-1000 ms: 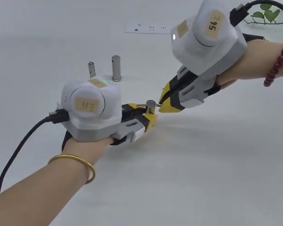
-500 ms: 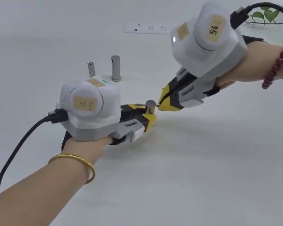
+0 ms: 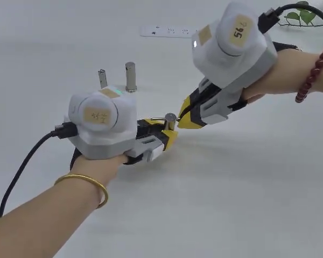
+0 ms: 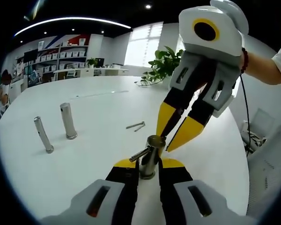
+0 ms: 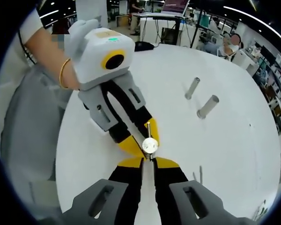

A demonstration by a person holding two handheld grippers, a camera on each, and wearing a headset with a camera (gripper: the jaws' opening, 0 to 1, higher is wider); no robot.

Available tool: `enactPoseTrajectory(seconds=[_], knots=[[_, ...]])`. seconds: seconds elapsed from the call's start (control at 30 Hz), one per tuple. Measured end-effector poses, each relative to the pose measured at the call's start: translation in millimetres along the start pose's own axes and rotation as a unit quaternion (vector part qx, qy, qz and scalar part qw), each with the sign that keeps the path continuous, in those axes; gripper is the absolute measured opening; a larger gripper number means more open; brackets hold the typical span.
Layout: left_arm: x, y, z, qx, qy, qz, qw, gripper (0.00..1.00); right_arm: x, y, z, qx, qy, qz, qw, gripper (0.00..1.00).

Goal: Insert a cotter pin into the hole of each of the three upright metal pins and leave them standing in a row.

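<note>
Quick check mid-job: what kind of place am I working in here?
Most likely an open-plan office or lab: a large white table, shelves along the far wall, and a potted plant by bright windows.

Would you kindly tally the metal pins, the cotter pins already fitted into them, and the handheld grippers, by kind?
Silver cylindrical metal pins: 3
Thin metal cotter pin fitted through a pin: 1
White-and-yellow handheld grippers, left gripper and right gripper: 2
Total: 6
</note>
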State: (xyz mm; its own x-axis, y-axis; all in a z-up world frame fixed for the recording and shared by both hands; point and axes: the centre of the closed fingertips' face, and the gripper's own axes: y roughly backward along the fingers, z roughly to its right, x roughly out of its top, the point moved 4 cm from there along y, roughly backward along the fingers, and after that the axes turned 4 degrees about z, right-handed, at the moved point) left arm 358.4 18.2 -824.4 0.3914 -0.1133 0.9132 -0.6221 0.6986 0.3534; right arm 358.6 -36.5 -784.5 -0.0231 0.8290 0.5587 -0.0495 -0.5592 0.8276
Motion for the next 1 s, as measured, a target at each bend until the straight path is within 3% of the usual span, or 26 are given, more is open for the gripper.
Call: enactPoseTrajectory(seconds=[0.1, 0.23, 0.47, 1.0], knots=[[1.9, 1.7, -0.8, 0.001, -0.002, 0.002, 1.0000, 0.19, -1.5, -1.4, 0.2, -0.004, -0.002, 0.002, 1.0000, 0.15], [2.4, 4.2, -0.1, -0.001, -0.006, 0.001, 1.0000, 0.24, 3.2, -1.2, 0.5, -0.005, -0.025, 0.028, 0.9993, 0.17], [-2.6, 15.7, 1.8, -0.010, -0.031, -0.018, 0.9993, 0.33, 11.4, -6.2, -0.2, -0.012, -0.039, 0.063, 0.9972, 0.24], [6.5, 37.3, 1.2, -0.012, -0.036, -0.003, 0.9993, 0.49, 7.3, -17.3, 1.4, -0.029, -0.049, 0.094, 0.9939, 0.22]])
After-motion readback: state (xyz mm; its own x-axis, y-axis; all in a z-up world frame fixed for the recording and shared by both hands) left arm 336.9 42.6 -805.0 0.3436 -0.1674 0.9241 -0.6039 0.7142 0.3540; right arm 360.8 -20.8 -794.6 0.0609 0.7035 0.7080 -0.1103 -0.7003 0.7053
